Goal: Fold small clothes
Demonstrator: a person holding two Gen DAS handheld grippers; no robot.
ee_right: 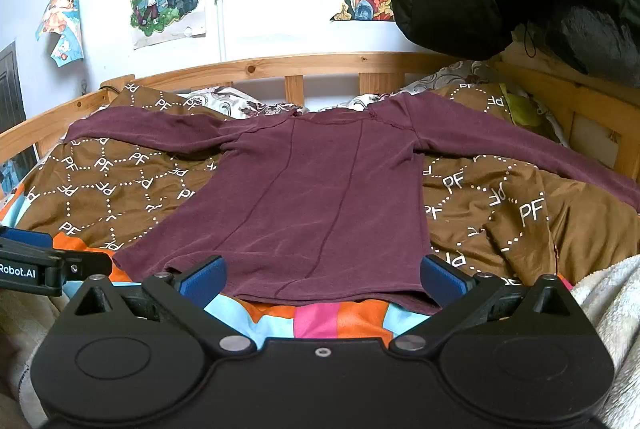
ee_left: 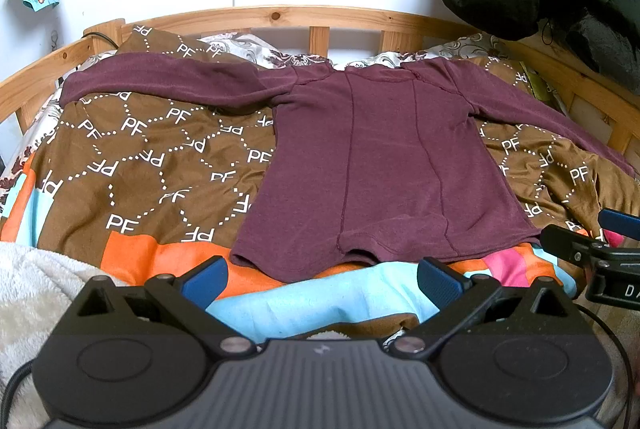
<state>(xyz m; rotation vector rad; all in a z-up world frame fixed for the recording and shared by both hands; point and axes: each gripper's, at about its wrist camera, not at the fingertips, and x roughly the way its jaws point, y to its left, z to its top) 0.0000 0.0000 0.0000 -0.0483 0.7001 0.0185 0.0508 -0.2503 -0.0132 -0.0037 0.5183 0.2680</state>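
On the bed's patterned blanket (ee_left: 152,157) the maroon long-sleeved top (ee_left: 380,165) lies flat, sleeves spread wide, hem toward me. It looks soft and light, likely to sag, so I'd pinch the hem corners. My left gripper (ee_left: 320,283) and right gripper (ee_right: 324,281) hover level just short of the hem, fingers wide apart, holding nothing.
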